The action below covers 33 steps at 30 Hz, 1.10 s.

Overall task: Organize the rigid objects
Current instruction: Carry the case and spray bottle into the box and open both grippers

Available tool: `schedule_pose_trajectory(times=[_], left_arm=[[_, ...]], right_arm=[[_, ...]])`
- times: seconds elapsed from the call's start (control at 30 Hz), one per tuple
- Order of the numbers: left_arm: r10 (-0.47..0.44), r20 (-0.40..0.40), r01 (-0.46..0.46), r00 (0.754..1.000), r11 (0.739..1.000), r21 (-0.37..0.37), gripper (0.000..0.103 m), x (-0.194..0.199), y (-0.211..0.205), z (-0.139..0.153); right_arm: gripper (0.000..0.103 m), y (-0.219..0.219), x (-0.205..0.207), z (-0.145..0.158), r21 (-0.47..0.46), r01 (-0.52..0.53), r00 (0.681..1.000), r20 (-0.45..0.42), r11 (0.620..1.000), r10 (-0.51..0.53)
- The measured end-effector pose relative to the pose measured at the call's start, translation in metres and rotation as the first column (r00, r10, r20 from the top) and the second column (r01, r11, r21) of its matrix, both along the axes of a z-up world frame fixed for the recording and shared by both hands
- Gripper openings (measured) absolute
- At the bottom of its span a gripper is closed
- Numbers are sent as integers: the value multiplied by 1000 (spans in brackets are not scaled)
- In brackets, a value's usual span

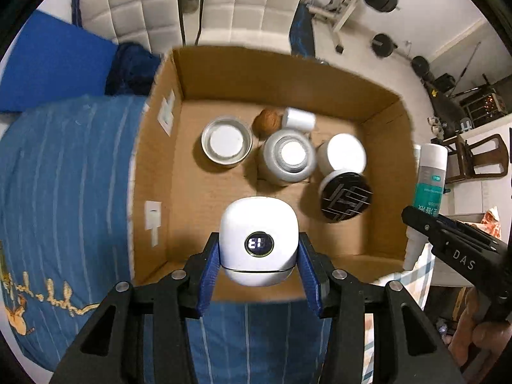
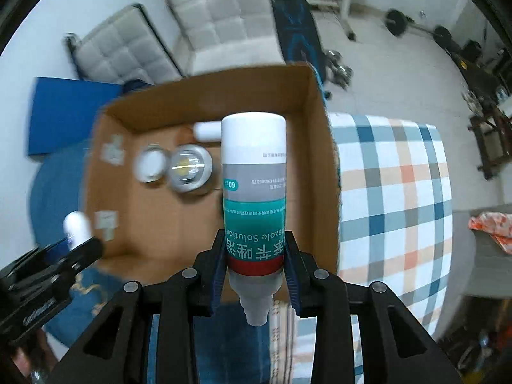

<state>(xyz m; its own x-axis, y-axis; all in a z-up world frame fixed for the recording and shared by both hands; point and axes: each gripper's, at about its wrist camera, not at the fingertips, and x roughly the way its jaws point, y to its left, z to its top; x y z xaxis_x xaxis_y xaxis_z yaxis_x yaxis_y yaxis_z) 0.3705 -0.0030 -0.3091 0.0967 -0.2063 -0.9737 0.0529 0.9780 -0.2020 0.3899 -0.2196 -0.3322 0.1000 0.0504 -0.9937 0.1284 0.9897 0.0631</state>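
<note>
My left gripper [image 1: 258,256] is shut on a white rounded device with a small digital display [image 1: 258,243], held above the near part of an open cardboard box [image 1: 153,166]. My right gripper [image 2: 254,256] is shut on a white and teal solution bottle [image 2: 253,192], cap end toward the camera, held over the box's right side [image 2: 316,160]. The bottle also shows at the right of the left wrist view [image 1: 428,185]. Inside the box sit a metal tin [image 1: 226,142], a grey jar [image 1: 288,156], a white jar [image 1: 342,153], a black patterned lid [image 1: 345,196], a brown ball [image 1: 267,121] and a small white container [image 1: 299,118].
The box rests on a bed with a blue quilt [image 1: 64,176] and a checked blanket [image 2: 393,192]. White padded chairs [image 2: 220,16] and gym weights [image 2: 396,22] stand on the floor beyond. A blue pad [image 2: 70,112] lies at the left.
</note>
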Motion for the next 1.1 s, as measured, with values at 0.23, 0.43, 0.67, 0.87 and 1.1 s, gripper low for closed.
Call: schedule_pose_trajectory(times=[0.23, 0.43, 0.67, 0.87, 1.1], left_arm=[[-14, -136, 19, 991, 999, 30, 43, 22, -8, -68], [-46, -174, 59, 984, 996, 72, 43, 34, -19, -92], [-40, -192, 60, 981, 994, 96, 44, 37, -23, -95], [-37, -159, 54, 987, 993, 104, 57, 41, -25, -76], [13, -59, -8, 998, 997, 78, 76, 34, -13, -42]], right_arm=[[35, -5, 16, -58, -72, 37, 995, -95, 997, -43], [35, -5, 22, -78, -124, 55, 990, -123, 991, -70], [35, -15, 24, -84, -142, 87, 984, -139, 986, -107], [38, -17, 21, -72, -144, 87, 986, -127, 986, -106], [68, -14, 8, -45, -97, 80, 993, -79, 992, -88]])
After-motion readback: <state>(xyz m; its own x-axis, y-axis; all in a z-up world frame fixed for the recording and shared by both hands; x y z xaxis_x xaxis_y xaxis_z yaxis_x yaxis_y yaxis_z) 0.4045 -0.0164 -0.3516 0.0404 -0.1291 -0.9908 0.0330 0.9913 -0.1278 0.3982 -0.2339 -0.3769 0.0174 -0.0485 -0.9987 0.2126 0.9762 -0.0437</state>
